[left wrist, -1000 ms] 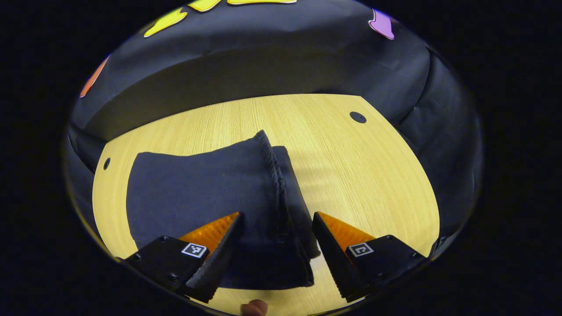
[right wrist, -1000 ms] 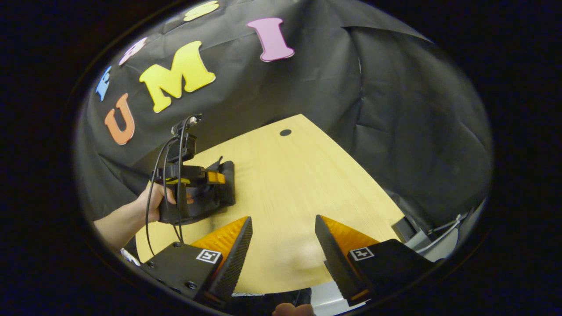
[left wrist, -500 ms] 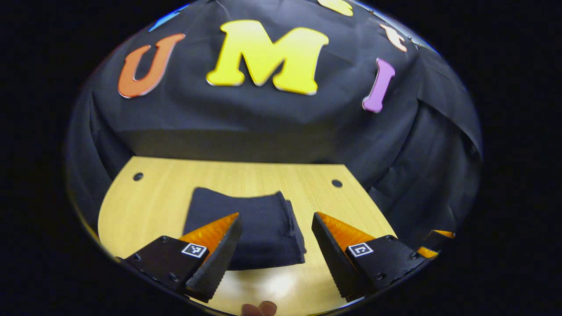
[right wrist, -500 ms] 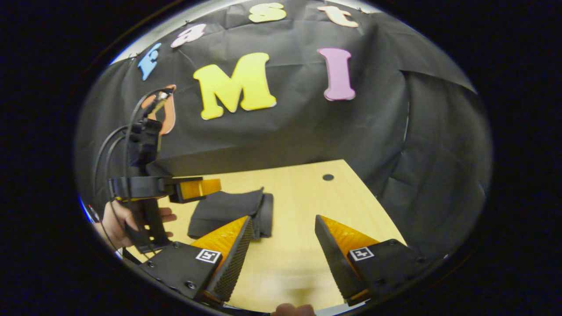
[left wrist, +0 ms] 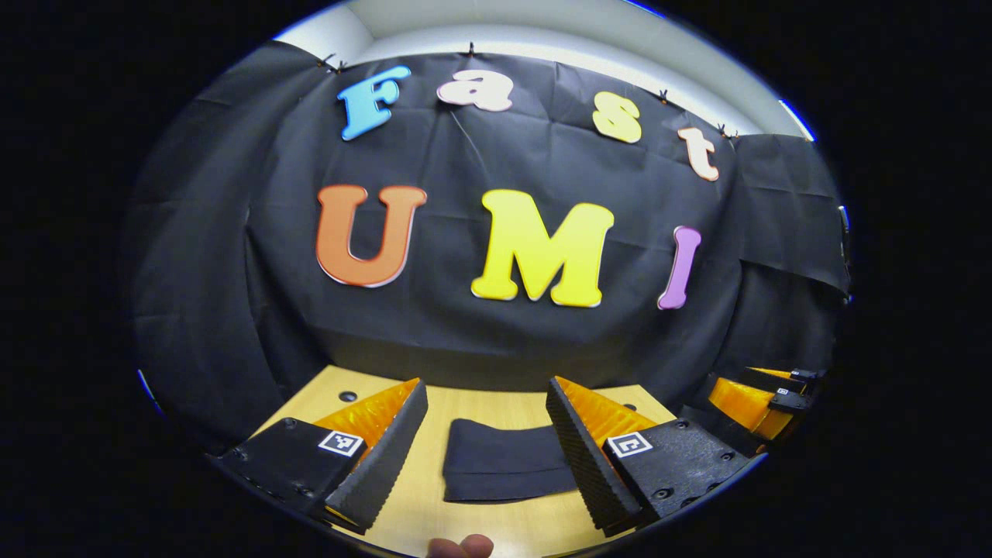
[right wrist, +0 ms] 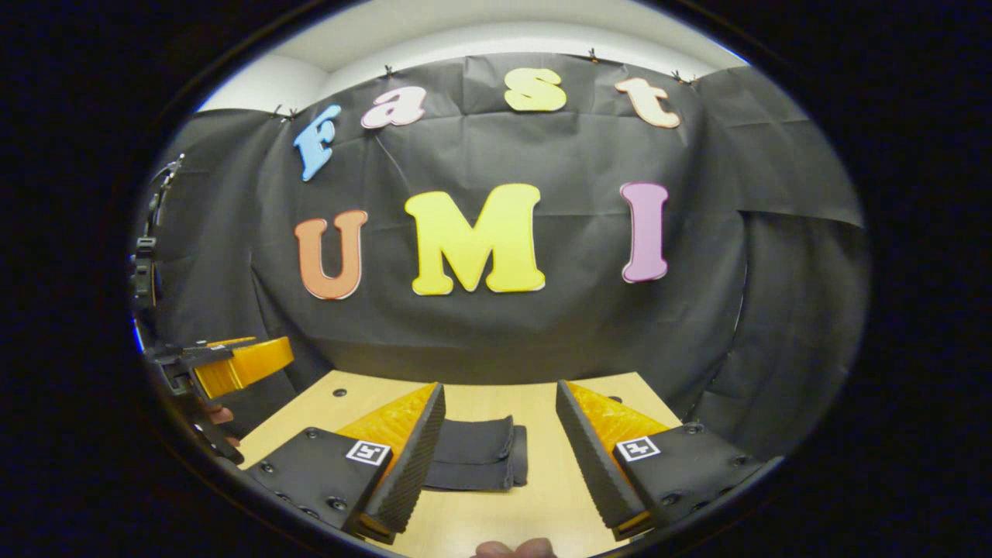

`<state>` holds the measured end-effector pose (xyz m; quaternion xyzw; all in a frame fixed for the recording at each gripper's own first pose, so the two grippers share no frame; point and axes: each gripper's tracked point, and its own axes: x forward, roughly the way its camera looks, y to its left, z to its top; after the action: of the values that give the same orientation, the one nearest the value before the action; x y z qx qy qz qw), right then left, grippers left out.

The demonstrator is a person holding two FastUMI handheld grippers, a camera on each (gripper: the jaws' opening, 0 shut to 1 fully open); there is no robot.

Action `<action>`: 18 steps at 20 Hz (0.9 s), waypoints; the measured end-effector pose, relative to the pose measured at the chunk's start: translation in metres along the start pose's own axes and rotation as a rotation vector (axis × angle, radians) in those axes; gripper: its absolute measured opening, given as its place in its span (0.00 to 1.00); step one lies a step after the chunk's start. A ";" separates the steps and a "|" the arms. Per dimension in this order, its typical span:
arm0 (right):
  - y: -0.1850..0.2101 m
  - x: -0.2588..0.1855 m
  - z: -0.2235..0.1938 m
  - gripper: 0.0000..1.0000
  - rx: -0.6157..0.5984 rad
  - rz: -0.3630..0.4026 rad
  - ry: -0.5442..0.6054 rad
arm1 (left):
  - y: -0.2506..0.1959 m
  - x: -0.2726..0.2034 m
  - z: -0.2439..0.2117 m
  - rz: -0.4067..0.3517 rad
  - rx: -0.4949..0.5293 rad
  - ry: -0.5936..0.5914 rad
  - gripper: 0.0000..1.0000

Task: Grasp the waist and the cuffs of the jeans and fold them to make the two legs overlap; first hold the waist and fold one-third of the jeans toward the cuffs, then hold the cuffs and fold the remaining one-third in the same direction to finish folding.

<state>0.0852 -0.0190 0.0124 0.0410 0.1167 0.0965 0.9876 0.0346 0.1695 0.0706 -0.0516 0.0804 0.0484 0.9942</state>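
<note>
Jaws of left gripper (left wrist: 486, 449) and right gripper (right wrist: 497, 457) wide apart, empty; jeans (left wrist: 504, 469) apparently folded on table (left wrist: 434, 496).

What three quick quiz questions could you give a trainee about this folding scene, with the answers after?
1. True or false: the jeans lie spread out flat at full length on the table.
2. Is the left hand-held gripper open or shut?
3. Which touches the jeans? A) left hand-held gripper B) right hand-held gripper C) neither

Key:
1. False: they lie as a compact folded bundle.
2. Open, with a wide gap between the fingers.
3. C: both are open and raised, back from the bundle.
</note>
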 end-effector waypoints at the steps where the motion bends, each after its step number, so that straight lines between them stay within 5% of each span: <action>1: 0.003 -0.004 0.003 0.84 -0.025 -0.007 -0.023 | 0.005 -0.009 0.005 0.012 0.008 -0.028 1.00; 3: 0.008 -0.011 0.005 0.91 -0.063 -0.031 -0.069 | 0.011 -0.020 0.007 0.030 0.022 -0.050 1.00; 7: 0.015 -0.030 0.003 0.85 -0.082 -0.077 -0.122 | 0.013 -0.037 -0.012 0.051 0.066 -0.055 0.98; 8: 0.018 -0.035 0.000 0.91 -0.076 -0.077 -0.121 | 0.012 -0.043 -0.012 0.045 0.055 -0.055 0.88; 9: 0.020 -0.036 -0.003 0.93 -0.072 -0.078 -0.116 | 0.010 -0.049 -0.013 0.037 0.042 -0.057 1.00; 12: 0.023 -0.041 -0.010 0.92 -0.062 -0.081 -0.100 | 0.009 -0.053 -0.013 0.023 0.053 -0.069 1.00; 13: 0.025 -0.042 -0.012 0.87 -0.058 -0.081 -0.096 | 0.011 -0.053 -0.014 0.022 0.057 -0.068 0.88; 18: 0.033 -0.049 -0.010 0.91 -0.061 -0.076 -0.112 | 0.011 -0.056 -0.012 0.028 0.064 -0.064 0.98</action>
<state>0.0298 0.0035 0.0168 0.0119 0.0600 0.0598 0.9963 -0.0238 0.1743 0.0669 -0.0169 0.0506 0.0612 0.9967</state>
